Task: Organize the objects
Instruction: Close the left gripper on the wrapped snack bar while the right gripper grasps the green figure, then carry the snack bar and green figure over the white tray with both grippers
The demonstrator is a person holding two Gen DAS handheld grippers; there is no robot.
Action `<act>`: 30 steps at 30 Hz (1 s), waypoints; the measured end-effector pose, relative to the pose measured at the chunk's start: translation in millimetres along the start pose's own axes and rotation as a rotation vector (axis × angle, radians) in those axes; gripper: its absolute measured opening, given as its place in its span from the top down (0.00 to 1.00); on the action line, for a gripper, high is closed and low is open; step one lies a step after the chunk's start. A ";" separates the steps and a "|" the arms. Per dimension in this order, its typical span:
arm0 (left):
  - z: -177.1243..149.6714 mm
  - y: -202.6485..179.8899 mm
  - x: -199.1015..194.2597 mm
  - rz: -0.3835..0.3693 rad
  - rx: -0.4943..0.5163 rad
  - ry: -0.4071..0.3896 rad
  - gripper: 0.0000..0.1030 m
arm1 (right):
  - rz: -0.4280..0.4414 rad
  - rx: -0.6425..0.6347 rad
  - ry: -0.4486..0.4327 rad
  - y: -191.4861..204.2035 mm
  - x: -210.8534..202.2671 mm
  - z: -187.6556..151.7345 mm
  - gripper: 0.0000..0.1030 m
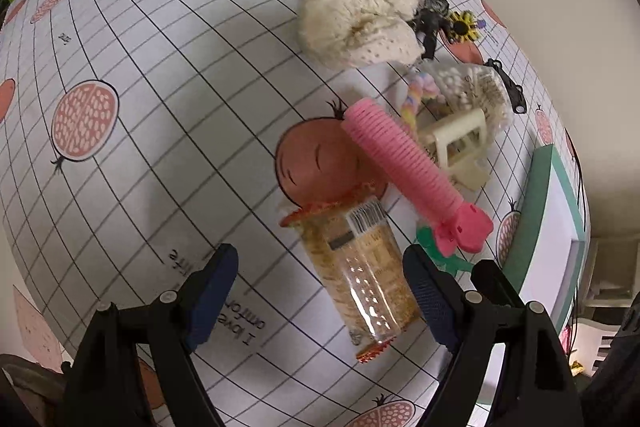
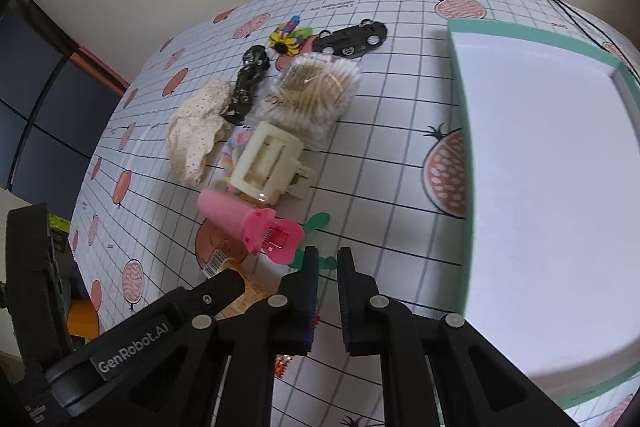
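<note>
Your left gripper (image 1: 320, 291) stands wide open around a clear plastic tube (image 1: 356, 267) with orange scalloped ends, lying flat on the gridded cloth (image 1: 160, 107); its right pad seems to touch the tube. Your right gripper (image 2: 328, 263) is nearly closed and holds nothing. A ribbed pink roller (image 1: 400, 163) leans over a cream claw clip (image 1: 460, 143), near a crumpled lace fabric (image 1: 360, 23). The teal-rimmed white tray (image 2: 456, 39) sits just right of the pile.

Small items (image 2: 276, 131) clustered beside empty tray (image 2: 464, 131)
</note>
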State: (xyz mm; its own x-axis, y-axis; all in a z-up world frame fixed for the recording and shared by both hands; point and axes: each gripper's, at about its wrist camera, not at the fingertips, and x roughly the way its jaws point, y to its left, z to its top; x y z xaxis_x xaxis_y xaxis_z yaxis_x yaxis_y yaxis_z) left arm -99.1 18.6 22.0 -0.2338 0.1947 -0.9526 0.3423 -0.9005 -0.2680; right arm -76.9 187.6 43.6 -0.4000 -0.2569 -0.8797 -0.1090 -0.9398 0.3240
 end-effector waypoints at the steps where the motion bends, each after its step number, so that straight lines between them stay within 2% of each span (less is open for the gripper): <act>1: -0.7 -1.2 0.3 0.001 0.004 0.000 0.17 | -0.006 0.004 -0.001 -2.6 -1.6 -1.0 0.90; 10: -8.5 -16.3 2.9 0.010 0.063 0.005 0.18 | -0.014 0.017 0.001 -15.5 -11.0 -5.2 0.90; 12: -9.5 -18.7 1.8 0.016 0.078 0.000 0.24 | -0.016 0.019 -0.011 -16.3 -13.6 -4.6 0.91; 14: -16.5 -21.3 1.1 0.013 0.088 -0.005 0.37 | -0.009 0.025 -0.023 -18.2 -16.7 -4.7 0.92; 16: -18.0 -21.8 -0.9 0.001 0.104 -0.002 0.45 | -0.003 0.027 -0.028 -18.7 -17.4 -3.9 0.92; 19: -20.9 -20.1 -9.8 -0.002 0.114 -0.001 0.54 | -0.002 0.025 -0.041 -16.3 -19.5 -1.6 0.93; 24: -22.6 -19.9 -20.0 -0.014 0.125 -0.013 0.61 | 0.007 0.022 -0.081 -16.6 -26.7 0.0 0.93; 30: -19.2 -21.4 -40.9 -0.002 0.174 -0.093 0.63 | 0.044 -0.001 -0.160 -8.8 -43.9 0.8 0.93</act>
State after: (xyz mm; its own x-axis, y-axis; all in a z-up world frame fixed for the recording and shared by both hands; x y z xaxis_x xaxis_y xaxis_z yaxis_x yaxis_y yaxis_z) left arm -79.4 37.4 63.9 -0.3204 0.1666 -0.9325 0.1814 -0.9554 -0.2330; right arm -59.1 207.2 79.7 -0.5438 -0.2587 -0.7984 -0.0871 -0.9288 0.3602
